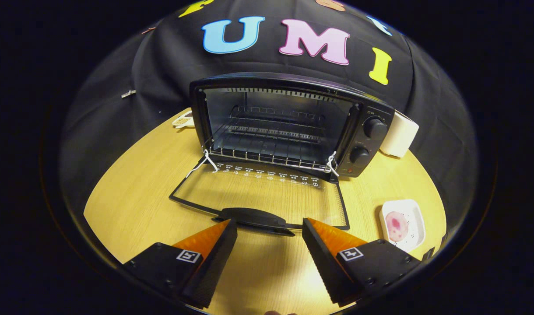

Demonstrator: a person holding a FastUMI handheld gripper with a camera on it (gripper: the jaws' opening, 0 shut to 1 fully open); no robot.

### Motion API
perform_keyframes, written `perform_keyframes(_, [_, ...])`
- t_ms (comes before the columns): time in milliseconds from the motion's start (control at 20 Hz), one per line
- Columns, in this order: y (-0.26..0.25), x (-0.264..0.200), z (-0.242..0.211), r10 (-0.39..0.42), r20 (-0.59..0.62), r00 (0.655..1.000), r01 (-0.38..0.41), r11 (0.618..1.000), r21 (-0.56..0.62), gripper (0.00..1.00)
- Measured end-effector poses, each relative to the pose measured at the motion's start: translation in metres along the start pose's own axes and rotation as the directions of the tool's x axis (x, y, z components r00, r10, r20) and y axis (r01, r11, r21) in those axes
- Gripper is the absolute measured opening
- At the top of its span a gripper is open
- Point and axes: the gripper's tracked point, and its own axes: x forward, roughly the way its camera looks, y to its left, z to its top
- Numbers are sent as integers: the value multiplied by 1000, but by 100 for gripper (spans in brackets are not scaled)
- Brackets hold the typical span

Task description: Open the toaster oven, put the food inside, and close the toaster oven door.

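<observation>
Now the fingers gape wide, holding nothing; at 12 o'clock the oven faces them, door flat on desk.

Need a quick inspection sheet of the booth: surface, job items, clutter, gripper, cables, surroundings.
Surface: wooden table, bare ahead of the gripper.
Job's things: toaster oven with door folded flat on the table, wire rack empty; food on a white dish beside the door.
Clutter: white container behind the oven; small object on its other side.
Gripper: gripper open, holding nothing, fingers at the door handle.
Cables: nothing seen.
Surroundings: black cloth wall.
</observation>
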Motion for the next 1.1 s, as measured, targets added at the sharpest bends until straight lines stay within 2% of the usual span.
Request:
perform_keyframes(300, [-29, -43, 7, 40, 16, 999, -40, 999, -10, 99])
perform_keyframes(650, [-119, -85, 27, 30, 61, 998, -32, 999, 22, 99])
perform_keyframes(1100, [-237, -78, 47, -8, 56, 998, 2, 995, 100, 99])
